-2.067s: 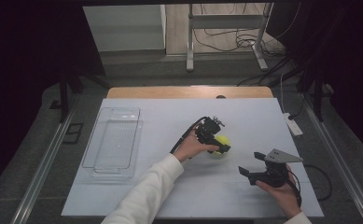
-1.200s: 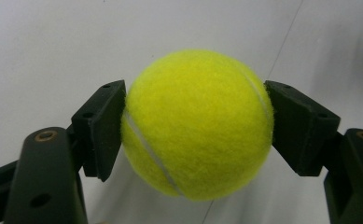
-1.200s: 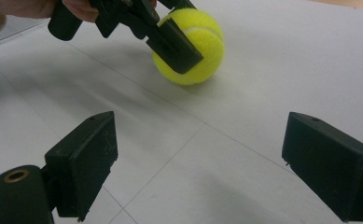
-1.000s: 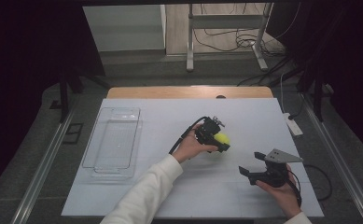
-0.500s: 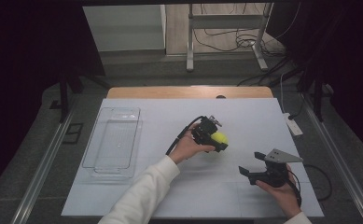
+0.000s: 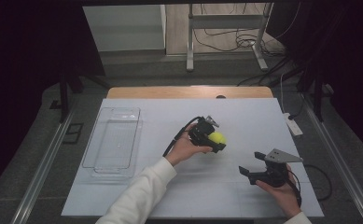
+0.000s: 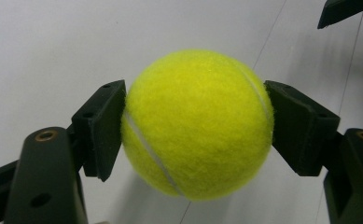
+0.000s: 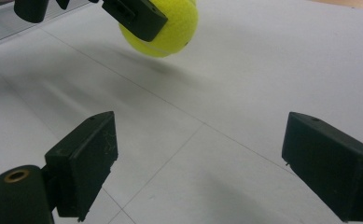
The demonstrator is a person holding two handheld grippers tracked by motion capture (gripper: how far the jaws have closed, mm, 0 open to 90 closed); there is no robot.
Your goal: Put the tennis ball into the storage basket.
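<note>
A yellow tennis ball hangs a little above the white table top, near its middle, with my left gripper shut on it. In the left gripper view both black pads press the ball from either side. My right gripper rests low at the front right of the table, open, nothing between its pads. From the right gripper view the ball floats above the surface, clear of its own shadow.
A clear plastic tray lies on the left part of the white table cover. A white power strip sits at the right edge. Cables trail from both grippers.
My left gripper has carried the ball slightly up and back from the table. The right gripper has stayed in place.
</note>
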